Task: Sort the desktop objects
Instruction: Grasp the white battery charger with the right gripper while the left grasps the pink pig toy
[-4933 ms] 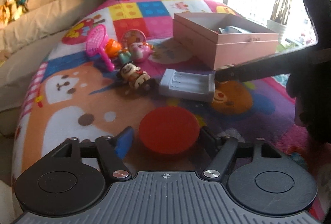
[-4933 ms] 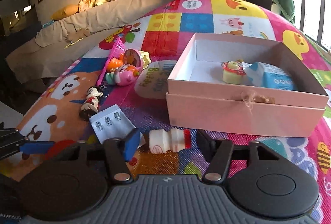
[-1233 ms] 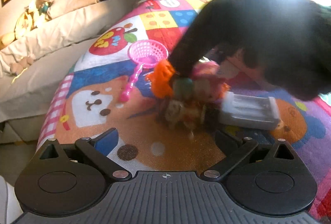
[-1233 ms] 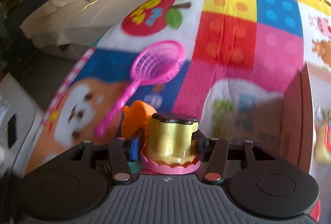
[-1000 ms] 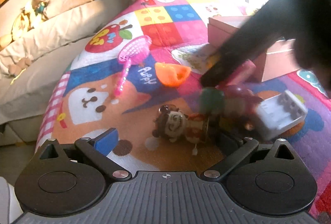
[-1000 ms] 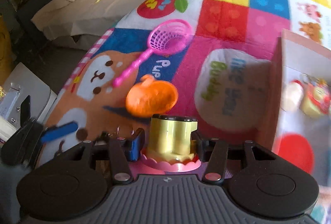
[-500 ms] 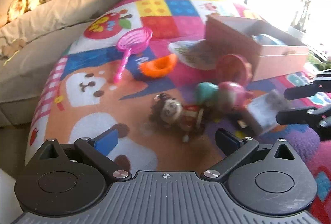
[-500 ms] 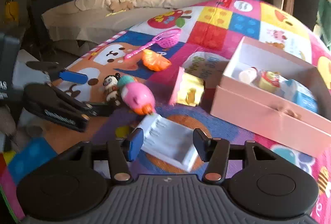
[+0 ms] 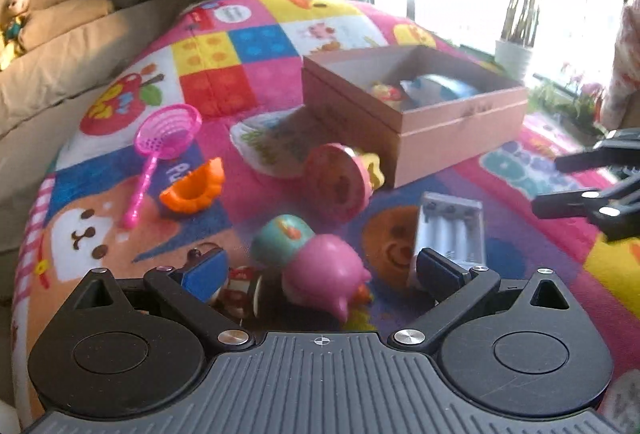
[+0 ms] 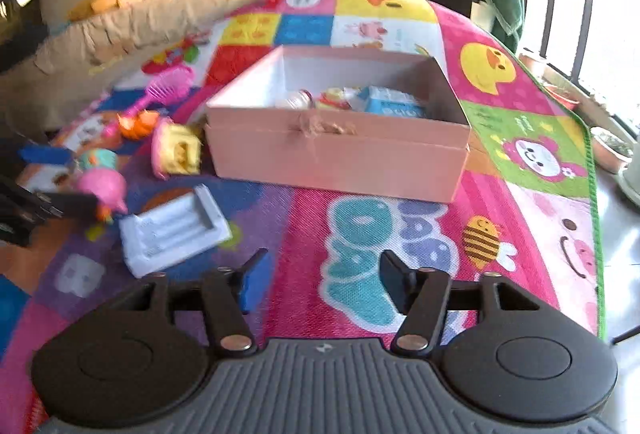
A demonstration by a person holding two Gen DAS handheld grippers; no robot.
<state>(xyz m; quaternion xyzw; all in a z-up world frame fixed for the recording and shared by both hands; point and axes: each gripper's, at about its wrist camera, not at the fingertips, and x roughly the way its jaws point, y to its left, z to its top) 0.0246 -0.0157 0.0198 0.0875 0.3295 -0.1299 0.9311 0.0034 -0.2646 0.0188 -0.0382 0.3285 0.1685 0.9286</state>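
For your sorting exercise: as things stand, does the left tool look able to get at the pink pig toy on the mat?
Probably yes. The left tool stands open with the pink pig toy lying right between its fingers, nothing over it. The small doll beside it crowds the gap and might get caught too.

Left wrist cam sat low over the play mat [image 9: 248, 45], looked fwd and down, close on the toys. Right wrist cam looked down along mat twd pink box [image 10: 340, 153], nearer it. Both views shared box, white tray [image 9: 450, 230], pink toy [image 9: 324, 274].
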